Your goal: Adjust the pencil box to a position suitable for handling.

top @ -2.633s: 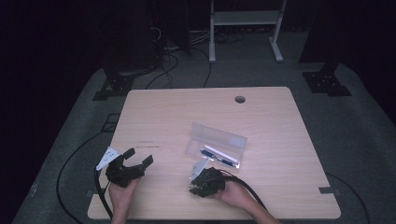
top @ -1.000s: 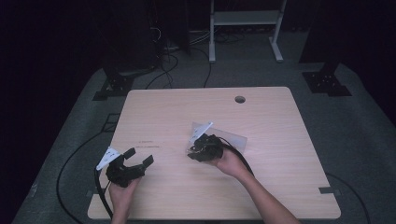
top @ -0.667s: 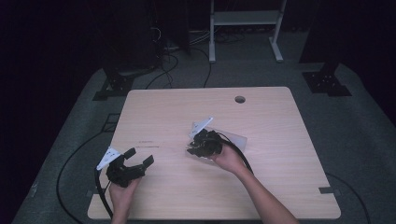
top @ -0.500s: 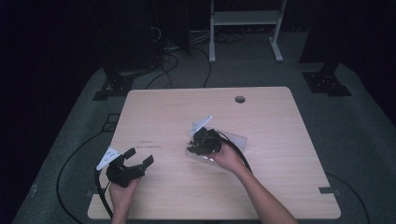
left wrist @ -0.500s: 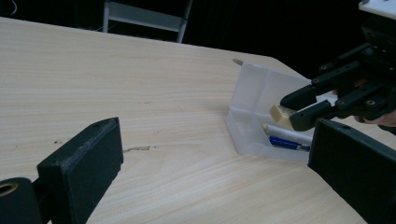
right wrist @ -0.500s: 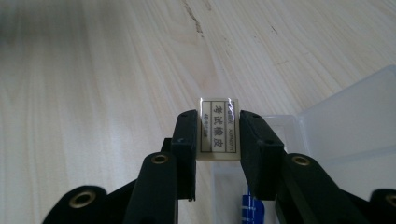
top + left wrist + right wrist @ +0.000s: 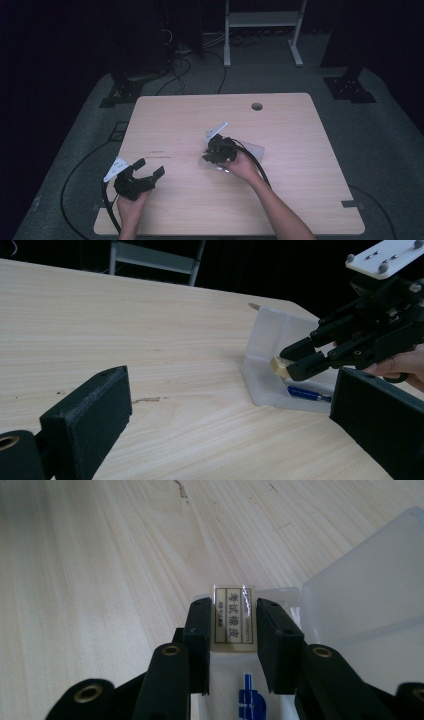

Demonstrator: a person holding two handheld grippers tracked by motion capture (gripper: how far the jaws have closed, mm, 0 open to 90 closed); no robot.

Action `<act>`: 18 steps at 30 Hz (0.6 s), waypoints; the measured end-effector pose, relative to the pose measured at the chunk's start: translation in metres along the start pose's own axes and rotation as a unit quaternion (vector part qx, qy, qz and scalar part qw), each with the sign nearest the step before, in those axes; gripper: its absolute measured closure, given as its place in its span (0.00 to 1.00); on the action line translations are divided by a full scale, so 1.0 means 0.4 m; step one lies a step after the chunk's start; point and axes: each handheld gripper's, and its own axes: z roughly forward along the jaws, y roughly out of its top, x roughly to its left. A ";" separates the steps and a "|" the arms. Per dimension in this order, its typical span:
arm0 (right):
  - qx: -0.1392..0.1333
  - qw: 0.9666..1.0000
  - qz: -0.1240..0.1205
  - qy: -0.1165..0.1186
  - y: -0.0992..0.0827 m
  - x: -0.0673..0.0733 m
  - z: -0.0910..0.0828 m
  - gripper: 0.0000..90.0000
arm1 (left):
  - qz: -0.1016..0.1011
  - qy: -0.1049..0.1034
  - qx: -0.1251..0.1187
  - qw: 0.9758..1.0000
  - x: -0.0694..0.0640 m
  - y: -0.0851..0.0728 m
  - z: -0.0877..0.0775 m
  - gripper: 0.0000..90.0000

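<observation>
Eraser (image 7: 233, 619): small cream block w/ printed label, clamped between the right gripper's (image 7: 232, 630) two black jaws; pads pressed on both its long sides. Held just above the near end of the open case, not touching the table.
Eraser, seen from left gripper view (image 7: 280, 366): poked out at the jaw tips, over the case's front corner.
Case (image 7: 265, 385): clear plastic box, lid standing up at its far side, approx. table centre, slightly toward 3 o'clock in the high view (image 7: 255, 150).
Pen (image 7: 305, 393): blue, lying inside the case along its floor; a blue bit also showed under the eraser in the right gripper view (image 7: 248, 700), prob. the same pen.
Right gripper, high view (image 7: 216, 151): over the case, tips toward 9 o'clock, hand behind it at 4 o'clock.
Left gripper (image 7: 148, 169): near table's 7 o'clock corner, jaws spread wide, nothing between them, well apart from the case.
Table (image 7: 180, 120): light wood, round hole at 12 o'clock edge.
</observation>
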 end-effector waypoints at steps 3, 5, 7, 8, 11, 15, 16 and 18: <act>-0.001 1.000 0.004 -0.002 -0.003 -0.007 0.004 0.76 | 0.000 0.000 0.000 1.000 0.000 0.000 0.000 0.02; 0.001 1.000 0.006 -0.002 -0.004 -0.009 0.007 0.76 | 0.000 0.000 -0.001 1.000 0.000 0.000 -0.001 0.02; 0.001 1.000 0.005 -0.004 -0.005 -0.009 0.010 0.76 | -0.001 0.001 -0.001 1.000 0.001 0.000 -0.002 0.02; 0.001 1.000 0.006 -0.004 -0.004 -0.009 0.012 0.76 | -0.001 0.001 -0.001 1.000 0.000 0.000 -0.002 0.02; 0.003 1.000 0.007 -0.004 -0.005 -0.010 0.018 0.75 | 0.000 0.000 -0.001 1.000 0.000 0.000 -0.001 0.02; 0.010 1.000 0.008 -0.005 -0.007 -0.011 0.027 0.75 | 0.000 0.000 0.000 1.000 0.000 0.000 -0.001 0.02; 0.009 1.000 0.008 -0.004 -0.008 -0.013 0.029 0.75 | -0.001 0.000 0.000 1.000 0.000 0.000 -0.001 0.02; 0.008 1.000 0.007 -0.005 -0.008 -0.014 0.031 0.75 | 0.000 0.000 0.000 1.000 0.001 0.000 -0.001 0.02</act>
